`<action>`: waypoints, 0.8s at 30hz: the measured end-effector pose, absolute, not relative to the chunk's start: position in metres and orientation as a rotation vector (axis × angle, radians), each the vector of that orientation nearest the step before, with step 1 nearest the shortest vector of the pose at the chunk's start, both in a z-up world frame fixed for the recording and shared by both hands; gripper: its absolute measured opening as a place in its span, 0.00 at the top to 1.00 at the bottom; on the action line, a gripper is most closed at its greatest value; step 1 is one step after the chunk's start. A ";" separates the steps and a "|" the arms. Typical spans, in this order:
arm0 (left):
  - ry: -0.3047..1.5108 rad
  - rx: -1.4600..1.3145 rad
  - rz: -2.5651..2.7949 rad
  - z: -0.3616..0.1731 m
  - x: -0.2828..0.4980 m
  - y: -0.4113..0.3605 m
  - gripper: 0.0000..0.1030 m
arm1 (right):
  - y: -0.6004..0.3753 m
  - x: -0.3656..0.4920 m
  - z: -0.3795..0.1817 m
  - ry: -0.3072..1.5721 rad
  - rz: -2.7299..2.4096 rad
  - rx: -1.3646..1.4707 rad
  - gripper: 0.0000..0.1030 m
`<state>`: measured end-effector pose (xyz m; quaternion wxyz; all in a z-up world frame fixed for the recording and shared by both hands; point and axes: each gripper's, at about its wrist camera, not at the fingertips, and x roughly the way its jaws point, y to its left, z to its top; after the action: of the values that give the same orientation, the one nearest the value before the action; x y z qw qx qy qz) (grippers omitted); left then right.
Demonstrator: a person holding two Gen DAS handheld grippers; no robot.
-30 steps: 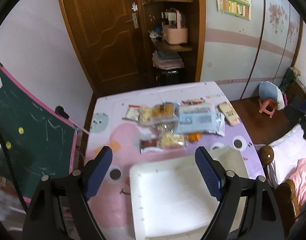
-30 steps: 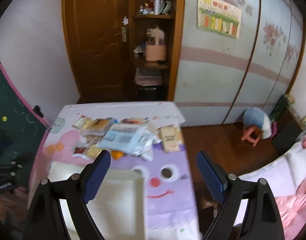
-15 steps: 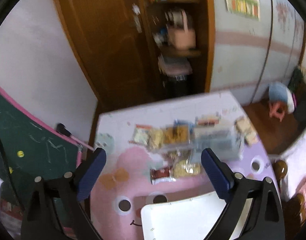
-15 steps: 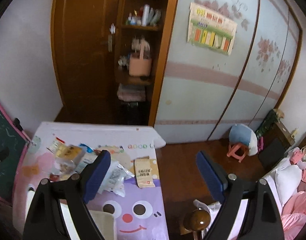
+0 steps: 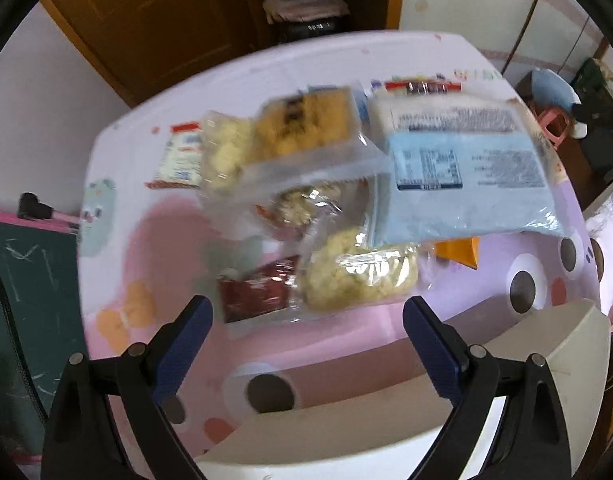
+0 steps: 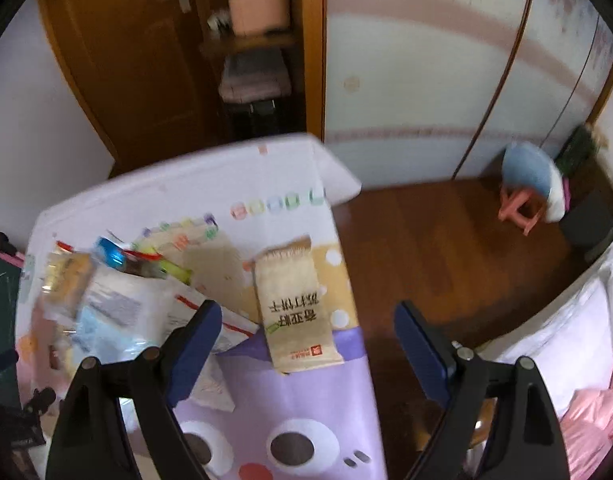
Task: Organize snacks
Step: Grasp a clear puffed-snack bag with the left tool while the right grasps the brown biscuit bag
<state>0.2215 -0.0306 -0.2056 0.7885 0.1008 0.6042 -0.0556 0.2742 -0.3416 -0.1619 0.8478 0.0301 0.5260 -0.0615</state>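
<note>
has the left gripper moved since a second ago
Yes. The left gripper has dropped toward the snack pile; the clear cracker bag now lies just ahead of its open jaws.

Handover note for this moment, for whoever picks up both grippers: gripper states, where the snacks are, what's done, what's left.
Left gripper: open, empty, above the clear pack of pale biscuits and the dark red packet.
Right gripper: open, empty, over the beige cracker pack near the table's edge.
Snacks: all loose in a pile on the cartoon table mat, with the big light-blue bag on top.
White tray: nearest the left gripper; the part in view holds nothing.
Done: nothing sorted yet.
Left: move every pack, probably into the tray.
</note>
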 end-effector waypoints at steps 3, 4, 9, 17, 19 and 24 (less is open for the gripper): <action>1.341 0.229 -0.128 -0.219 0.226 -0.040 0.07 | -0.345 0.288 -0.201 1.183 -0.143 0.085 0.14; 1.351 0.233 -0.127 -0.226 0.229 -0.044 0.07 | -0.346 0.291 -0.214 1.209 -0.146 0.095 0.14; 1.399 0.199 -0.109 -0.241 0.240 -0.049 0.07 | -0.345 0.298 -0.244 1.260 -0.138 0.130 0.15; 1.442 0.069 -0.084 -0.248 0.259 -0.042 0.07 | -0.341 0.301 -0.248 1.266 -0.105 0.172 0.15; 1.450 0.064 -0.082 -0.250 0.262 -0.044 0.07 | -0.341 0.302 -0.247 1.272 -0.090 0.176 0.15; 1.481 0.114 -0.048 -0.254 0.269 -0.061 0.07 | -0.342 0.307 -0.246 1.285 -0.071 0.184 0.15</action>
<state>0.2693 -0.0605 -0.2541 0.7363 0.0519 0.6743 -0.0218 0.3066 -0.3424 -0.2461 0.7962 0.0858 0.5980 -0.0332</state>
